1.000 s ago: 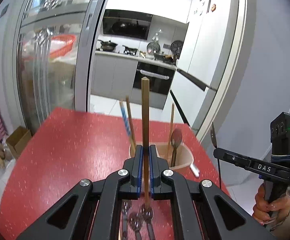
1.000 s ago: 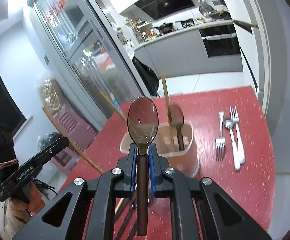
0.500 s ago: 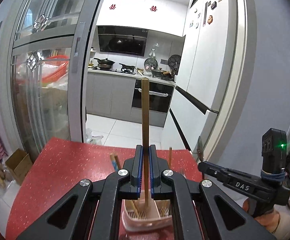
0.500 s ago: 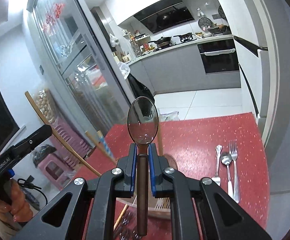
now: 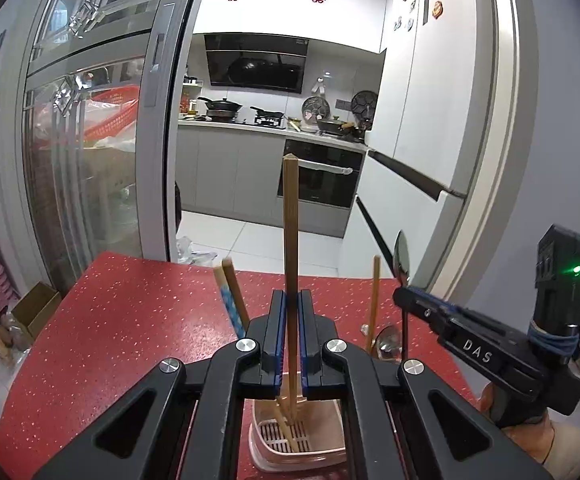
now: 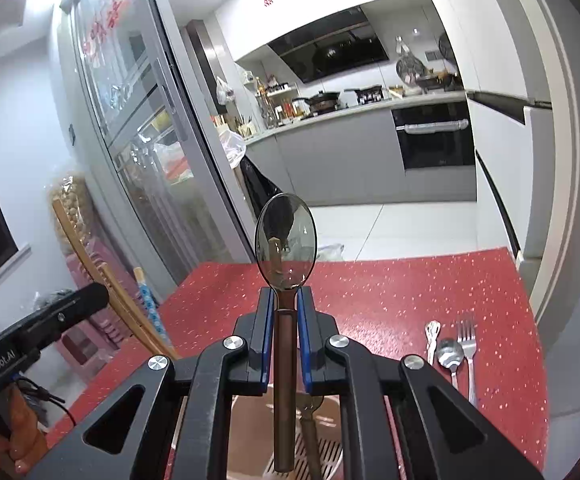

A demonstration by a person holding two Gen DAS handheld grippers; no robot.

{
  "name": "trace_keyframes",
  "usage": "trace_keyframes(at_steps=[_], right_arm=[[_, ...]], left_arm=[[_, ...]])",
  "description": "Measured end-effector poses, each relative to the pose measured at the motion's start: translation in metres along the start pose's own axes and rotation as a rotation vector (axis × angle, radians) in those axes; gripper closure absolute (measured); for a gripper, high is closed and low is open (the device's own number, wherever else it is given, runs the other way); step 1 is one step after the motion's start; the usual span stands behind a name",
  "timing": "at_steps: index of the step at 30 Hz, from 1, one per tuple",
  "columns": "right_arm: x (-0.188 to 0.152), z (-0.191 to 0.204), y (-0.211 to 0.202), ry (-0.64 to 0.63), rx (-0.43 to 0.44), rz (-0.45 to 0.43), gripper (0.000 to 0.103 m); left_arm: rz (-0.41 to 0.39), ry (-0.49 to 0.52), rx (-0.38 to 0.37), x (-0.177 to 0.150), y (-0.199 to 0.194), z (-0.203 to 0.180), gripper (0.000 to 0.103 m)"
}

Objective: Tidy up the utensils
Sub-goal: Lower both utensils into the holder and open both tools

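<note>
Red speckled tabletop (image 5: 121,320) fills less of both views than a second ago, and the kitchen beyond fills more. Left tongs (image 5: 291,336) stay clamped on a wooden chopstick (image 5: 290,232), upright, its lower end now down in the pink utensil holder (image 5: 273,446), which sat farther ahead before. Right tongs (image 6: 285,344) stay clamped on a dark-handled spoon (image 6: 285,240), bowl up, now above the holder. Forks and a spoon (image 6: 452,350) lie on the tabletop to the right.
</note>
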State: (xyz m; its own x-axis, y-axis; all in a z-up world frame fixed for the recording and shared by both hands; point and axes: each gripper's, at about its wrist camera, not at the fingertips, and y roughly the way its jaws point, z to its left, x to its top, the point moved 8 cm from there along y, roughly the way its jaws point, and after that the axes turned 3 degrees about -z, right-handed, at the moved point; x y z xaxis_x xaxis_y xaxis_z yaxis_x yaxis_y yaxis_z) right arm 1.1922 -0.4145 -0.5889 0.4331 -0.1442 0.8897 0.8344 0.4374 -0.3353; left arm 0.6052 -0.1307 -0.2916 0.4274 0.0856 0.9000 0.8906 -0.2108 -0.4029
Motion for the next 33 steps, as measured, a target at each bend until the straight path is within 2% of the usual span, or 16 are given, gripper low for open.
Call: trace_keyframes(at_steps=[9,16,26,33], right_arm=[[-0.02,0.004,0.003,-0.098,-0.012,-0.039,0.091],[-0.038,-0.008,-0.002,-0.105,-0.024,0.003,0.09],[-0.053,-0.007,-0.011,-0.12,-0.031,0.059,0.09],[-0.065,-0.009,-0.01,-0.111,-0.021,0.125,0.09]], left_arm=[[0.025,0.073,0.061,-0.032,0.012,-0.007,0.073],[0.027,0.094,0.092,-0.046,0.014,-0.005,0.073],[0.102,0.084,0.101,-0.066,0.028,0.0,0.073],[0.109,0.072,0.128,-0.071,0.019,0.007,0.073]])
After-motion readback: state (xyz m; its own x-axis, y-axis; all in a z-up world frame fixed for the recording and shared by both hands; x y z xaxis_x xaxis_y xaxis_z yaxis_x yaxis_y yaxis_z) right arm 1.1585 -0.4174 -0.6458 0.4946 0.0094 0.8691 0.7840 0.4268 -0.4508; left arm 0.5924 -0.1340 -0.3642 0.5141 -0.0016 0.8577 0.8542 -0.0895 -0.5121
